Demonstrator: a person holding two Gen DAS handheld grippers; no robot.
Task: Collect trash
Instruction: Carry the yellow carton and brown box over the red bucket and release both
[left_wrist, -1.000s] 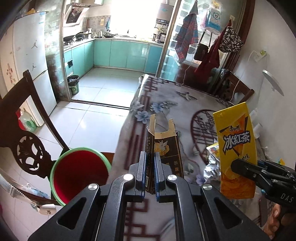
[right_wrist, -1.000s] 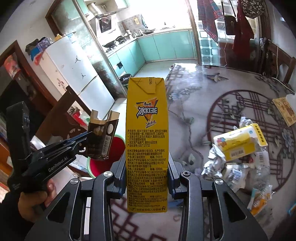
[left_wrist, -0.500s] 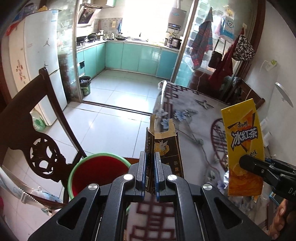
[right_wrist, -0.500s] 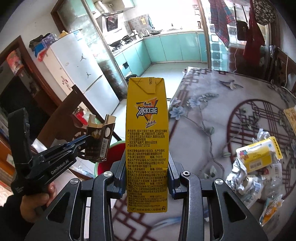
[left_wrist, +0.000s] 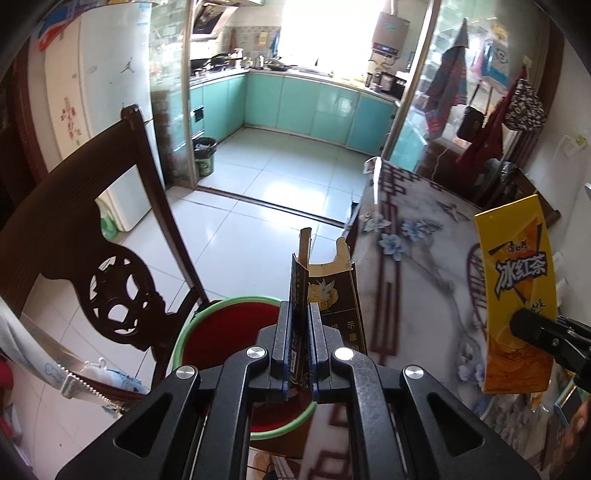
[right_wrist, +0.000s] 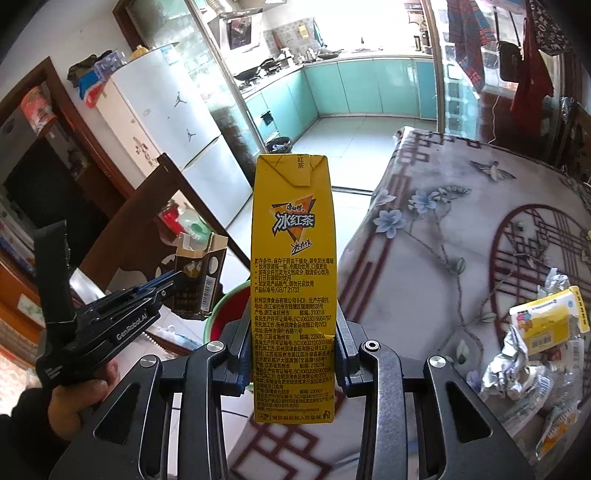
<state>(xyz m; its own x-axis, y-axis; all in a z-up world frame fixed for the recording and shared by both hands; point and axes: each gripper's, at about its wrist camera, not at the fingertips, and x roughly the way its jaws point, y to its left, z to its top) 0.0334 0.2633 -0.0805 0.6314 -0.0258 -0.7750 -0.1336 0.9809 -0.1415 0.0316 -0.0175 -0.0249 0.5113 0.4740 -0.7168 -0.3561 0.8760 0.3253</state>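
Cigarette box (left_wrist: 334, 295) above red bucket (left_wrist: 221, 336)

the yellow drink carton (right_wrist: 293, 288) is smooth printed card with a slight sheen. the dark torn box (left_wrist: 328, 306) is thin glossy card, its ripped top edge showing raw brown paper. the right gripper (right_wrist: 291, 354) and left gripper (left_wrist: 300, 347) are matt black plastic with bright metal screws. at 7 o'clock in the left view, the bucket (left_wrist: 221, 332) is shiny plastic. the chair (left_wrist: 110, 258) is dark polished wood. the tablecloth (right_wrist: 443, 240) looks smooth and glossy. at 4 o'clock in the right view lies crinkled silver foil (right_wrist: 506, 358).
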